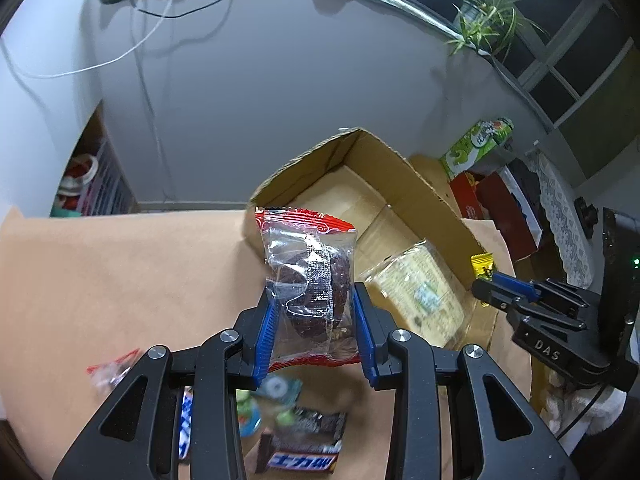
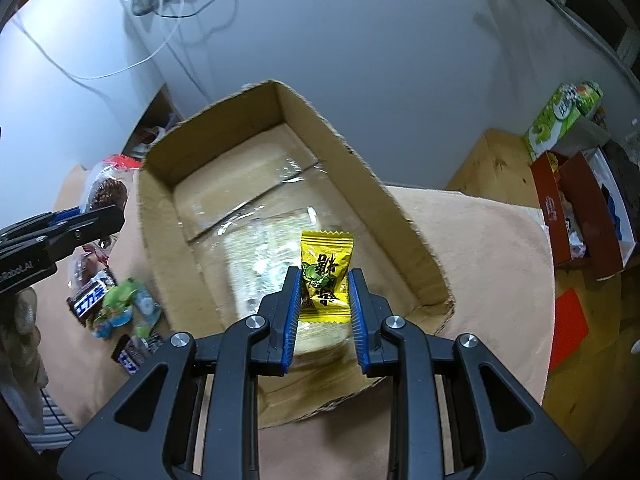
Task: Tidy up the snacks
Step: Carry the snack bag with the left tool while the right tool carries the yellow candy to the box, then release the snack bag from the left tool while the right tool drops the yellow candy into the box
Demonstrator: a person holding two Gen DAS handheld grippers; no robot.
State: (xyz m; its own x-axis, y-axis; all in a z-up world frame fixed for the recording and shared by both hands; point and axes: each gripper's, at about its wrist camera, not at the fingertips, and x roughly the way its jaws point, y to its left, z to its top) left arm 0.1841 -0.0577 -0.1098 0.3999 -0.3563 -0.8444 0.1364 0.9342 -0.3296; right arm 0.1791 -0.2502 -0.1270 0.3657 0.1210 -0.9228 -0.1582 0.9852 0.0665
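Snacks were split between your two grippers at this instant. Your left gripper [image 1: 314, 316] was clamped on a clear, red-edged packet with a dark filling [image 1: 310, 276], held upright by its lower half so the top stood free above the near wall of the cardboard box [image 1: 404, 168]. Your right gripper [image 2: 325, 304] pinched a small yellow candy wrapper [image 2: 325, 272] by its sides, poised over the box interior, where a flat, pale wrapped pack [image 2: 260, 264] already lay on the floor. Gripping each item low and tilted downward probably left it clear to fall straight into the box on release. Unsorted pieces remained on the tan table cover [image 1: 120, 272]: chocolate bars [image 1: 300, 456] and a small green-and-blue sweet [image 1: 248, 412], grouped just beside the box, within easy reach. A green carton [image 2: 560, 120] and red boxes [image 2: 576, 208] stood well apart, seemingly outside the sorting.
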